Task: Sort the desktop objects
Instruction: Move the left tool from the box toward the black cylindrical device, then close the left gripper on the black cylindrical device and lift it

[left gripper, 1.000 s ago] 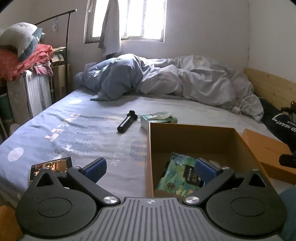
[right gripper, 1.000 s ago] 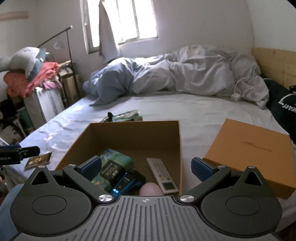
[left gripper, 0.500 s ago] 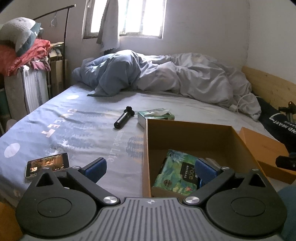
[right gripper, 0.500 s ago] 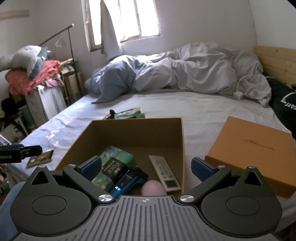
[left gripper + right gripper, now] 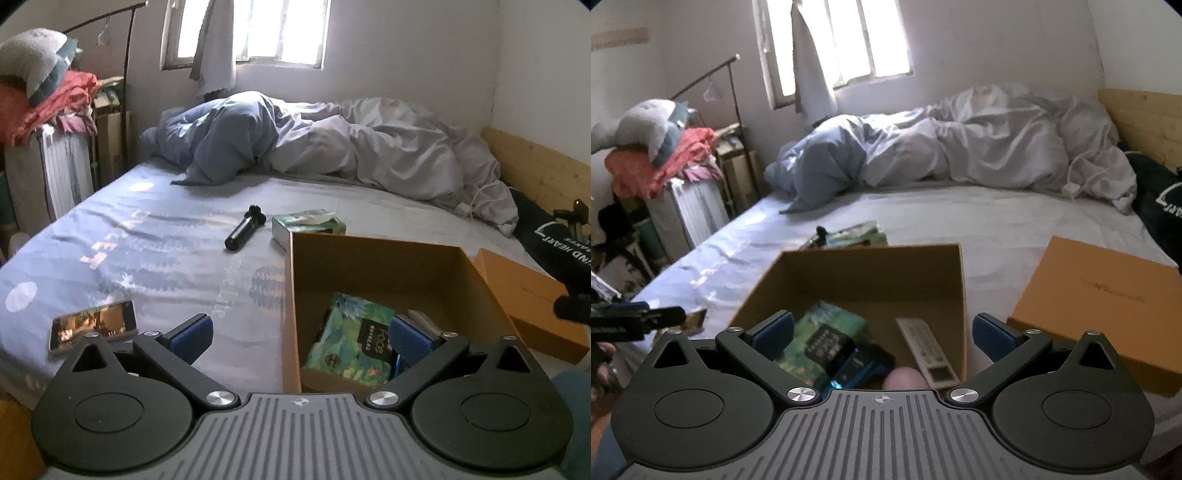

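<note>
Both claws gape wide and hold nothing: left claw (image 5: 301,338) low in its frame, right claw (image 5: 882,332) likewise. One open cardboard box (image 5: 373,254) sits on the bed (image 5: 155,236), holding one green tissue pack (image 5: 351,341) and one remote (image 5: 927,350). Outside it lie one phone (image 5: 94,326), one black cylinder (image 5: 244,232) and one tissue box (image 5: 308,225). Compared with a second ago, the phone shows fully, farther up the left frame.

remote (image 5: 929,350) in box (image 5: 871,269), phone (image 5: 94,328) left
</note>
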The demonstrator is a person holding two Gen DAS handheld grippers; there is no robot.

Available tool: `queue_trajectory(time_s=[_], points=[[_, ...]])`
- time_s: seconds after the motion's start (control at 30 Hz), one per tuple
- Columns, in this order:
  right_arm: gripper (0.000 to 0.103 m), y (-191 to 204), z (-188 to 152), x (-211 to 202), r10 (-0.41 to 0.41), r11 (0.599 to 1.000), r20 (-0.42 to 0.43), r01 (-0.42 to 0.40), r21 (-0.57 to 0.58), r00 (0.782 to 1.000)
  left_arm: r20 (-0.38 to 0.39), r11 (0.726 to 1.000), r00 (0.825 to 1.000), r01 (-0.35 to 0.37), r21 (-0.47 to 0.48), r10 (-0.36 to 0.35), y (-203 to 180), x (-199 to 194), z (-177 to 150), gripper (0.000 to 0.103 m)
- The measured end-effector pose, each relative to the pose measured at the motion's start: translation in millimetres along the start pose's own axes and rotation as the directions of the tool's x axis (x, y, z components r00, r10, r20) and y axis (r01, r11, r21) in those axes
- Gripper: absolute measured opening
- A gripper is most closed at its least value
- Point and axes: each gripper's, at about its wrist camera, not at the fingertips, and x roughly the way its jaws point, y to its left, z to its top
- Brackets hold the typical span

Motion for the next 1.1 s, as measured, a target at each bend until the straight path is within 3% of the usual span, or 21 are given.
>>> queue_trajectory(time_s=[0.2,0.6,0.9,1.1], points=[[0.103,5,27,-5,0.017,1.0,0.042,-0.017,-0.008,0.999,0.043,0.999,0.999,-0.024,-0.023,0.025,12,5,19,0.103],[0.103,1,73,1,0.005,1.0,0.074,-0.007,0.03,0.997,0.039,1.0,0.999,-0.01,-0.011,0.01,47,61,79,0.103],[0.103,6,85,33,0.001,0.996,0.031,-0.004,0.085,1.0,0.0,0.999,1.0,-0.006,0.049,0.006,57,141,119,0.103],[0.103,13,94,76,-0.005,0.998,0.004,0.005,0.063,1.0,-0.034,0.999,0.999,-0.004,0.051,0.006,69,208,127,0.103]])
